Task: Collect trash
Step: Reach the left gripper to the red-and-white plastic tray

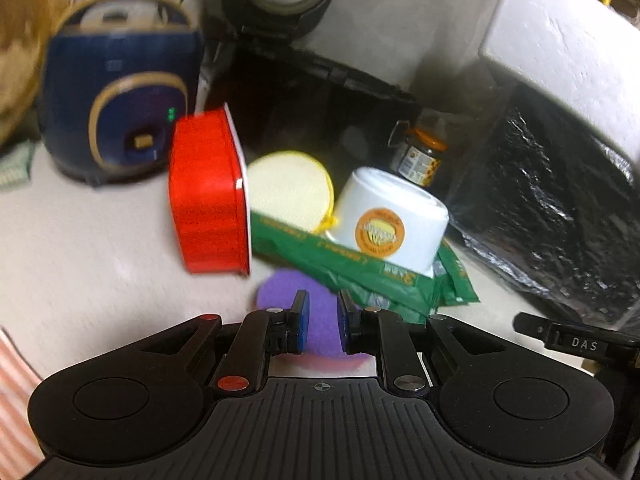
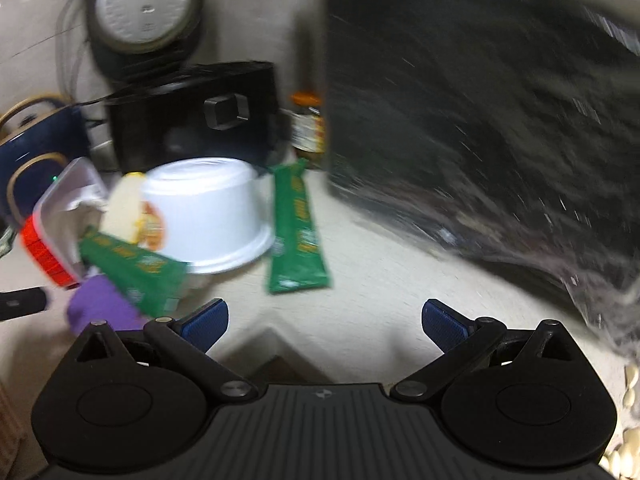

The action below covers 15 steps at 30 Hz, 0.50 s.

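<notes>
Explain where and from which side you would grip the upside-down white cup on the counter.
Grip the white cup across its tapered side wall, near the narrower upturned base. Come from the right gripper's open side, probably, since a green wrapper and the red container crowd its left. The flared rim lies on wrappers, so it is hard to get under.

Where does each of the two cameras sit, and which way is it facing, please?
Left wrist: on the left gripper, facing down-forward at a red plastic tub and purple round pad; own narrow-set fingers show.
Right wrist: on the right gripper, facing a black plastic trash bag; own wide-spread fingers show.
Shared: upturned white paper cup, green wrappers.
</notes>
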Tool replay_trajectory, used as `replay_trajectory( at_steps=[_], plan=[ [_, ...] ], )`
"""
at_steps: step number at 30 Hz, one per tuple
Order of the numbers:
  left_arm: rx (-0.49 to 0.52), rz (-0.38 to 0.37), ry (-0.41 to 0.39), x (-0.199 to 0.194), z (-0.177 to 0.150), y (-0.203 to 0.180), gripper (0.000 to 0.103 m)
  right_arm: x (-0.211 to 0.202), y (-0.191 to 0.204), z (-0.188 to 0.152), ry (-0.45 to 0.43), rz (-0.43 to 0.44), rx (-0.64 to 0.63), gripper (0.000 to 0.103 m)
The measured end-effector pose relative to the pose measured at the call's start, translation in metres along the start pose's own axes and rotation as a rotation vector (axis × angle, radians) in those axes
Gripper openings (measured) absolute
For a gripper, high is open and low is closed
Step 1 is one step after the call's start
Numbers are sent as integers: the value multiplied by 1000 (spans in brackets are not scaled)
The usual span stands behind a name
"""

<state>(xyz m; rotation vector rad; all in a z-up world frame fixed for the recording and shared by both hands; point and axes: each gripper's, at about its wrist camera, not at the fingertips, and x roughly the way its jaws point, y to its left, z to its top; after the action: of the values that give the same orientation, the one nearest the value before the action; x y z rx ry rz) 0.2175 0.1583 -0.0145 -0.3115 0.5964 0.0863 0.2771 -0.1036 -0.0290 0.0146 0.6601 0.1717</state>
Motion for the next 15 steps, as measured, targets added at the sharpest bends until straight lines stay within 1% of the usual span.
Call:
replay_trajectory(
  at_steps=[2, 4, 6, 8, 10, 12, 14, 15],
  plan=[
    [63, 103, -3, 2, 12, -9, 18, 9, -19, -2, 7, 17, 37, 103],
    [102, 174, -43, 3, 26, -11, 18, 20, -33, -4, 19, 27, 69, 103],
    [127, 202, -80, 3, 41, -9, 18, 28, -41, -6, 37, 39, 102, 103],
    [139, 237, -99, 4, 55, -7, 18, 34, -46, -7, 55, 61, 125, 103],
    [143, 254, -112, 5, 68, -1, 18, 37, -46, -7, 60, 71, 126, 103],
    [154, 253, -109, 10, 78, 3, 18, 39, -45, -7, 63, 72, 124, 103],
    [152, 224, -109, 14, 86, 8, 18, 45, -46, -8, 82, 82, 139, 103],
    [133, 200, -110, 18, 90, 12, 19, 47, -48, -8, 94, 86, 152, 103]
  ],
)
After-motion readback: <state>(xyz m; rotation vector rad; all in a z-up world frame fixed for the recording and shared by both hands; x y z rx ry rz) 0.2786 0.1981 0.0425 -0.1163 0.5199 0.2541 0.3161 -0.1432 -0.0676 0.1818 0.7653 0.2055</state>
